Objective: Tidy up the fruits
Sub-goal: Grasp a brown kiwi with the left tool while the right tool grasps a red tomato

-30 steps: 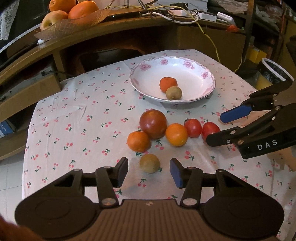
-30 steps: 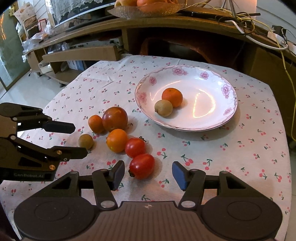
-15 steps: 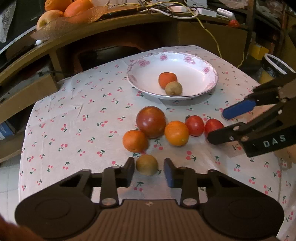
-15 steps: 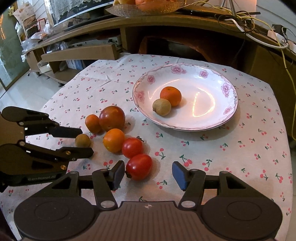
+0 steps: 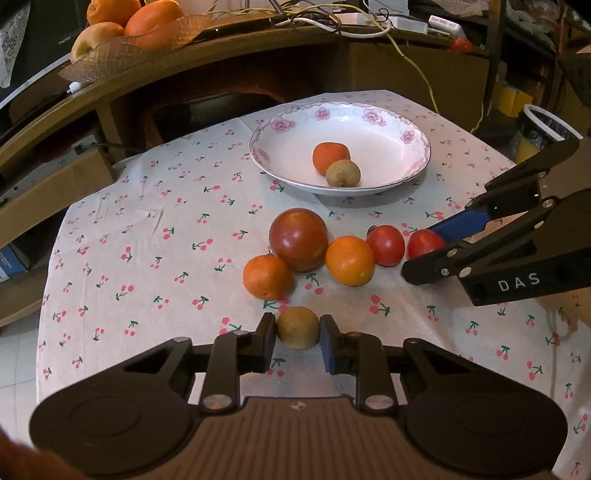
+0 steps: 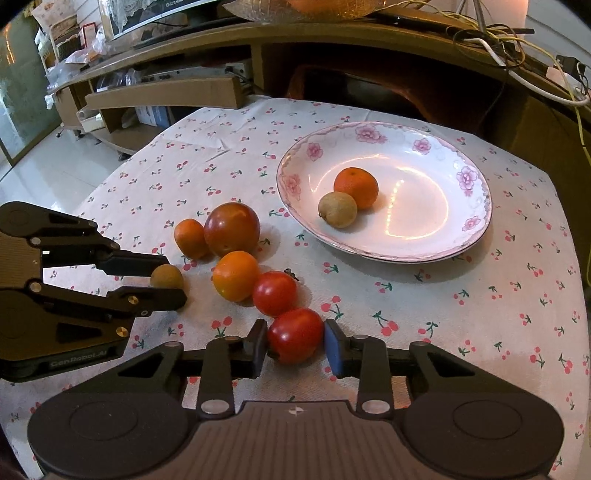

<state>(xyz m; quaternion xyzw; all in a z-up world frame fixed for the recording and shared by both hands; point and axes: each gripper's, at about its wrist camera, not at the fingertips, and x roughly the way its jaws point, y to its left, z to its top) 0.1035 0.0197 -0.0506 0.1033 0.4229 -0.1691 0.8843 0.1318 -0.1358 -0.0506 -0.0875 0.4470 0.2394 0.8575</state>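
The left gripper (image 5: 297, 339) pinches a small brown kiwi (image 5: 297, 327) on the surface, at 6 o'clock of the fruit cluster. The right gripper (image 6: 294, 345) fingers bracket a red tomato (image 6: 294, 335), seemingly touching. Both look light, roundish and bruisable, the tomato slick, so hold gently at the widest middle.

Round table (image 5: 122, 236) under white cloth printed with red cherries, set before a curved wooden counter (image 5: 229, 48) strewn with yellow and white cables (image 5: 354, 22) and bearing a woven basket (image 5: 122, 51) of oranges and an apple. Low wooden shelving (image 6: 166, 92) along the left side, pale glossy tiled floor (image 6: 55, 162), glass pane (image 6: 18, 92) at far left. Bin with white liner (image 5: 546, 125) and yellow container (image 5: 511, 98) at right; warm, dim indoor light.
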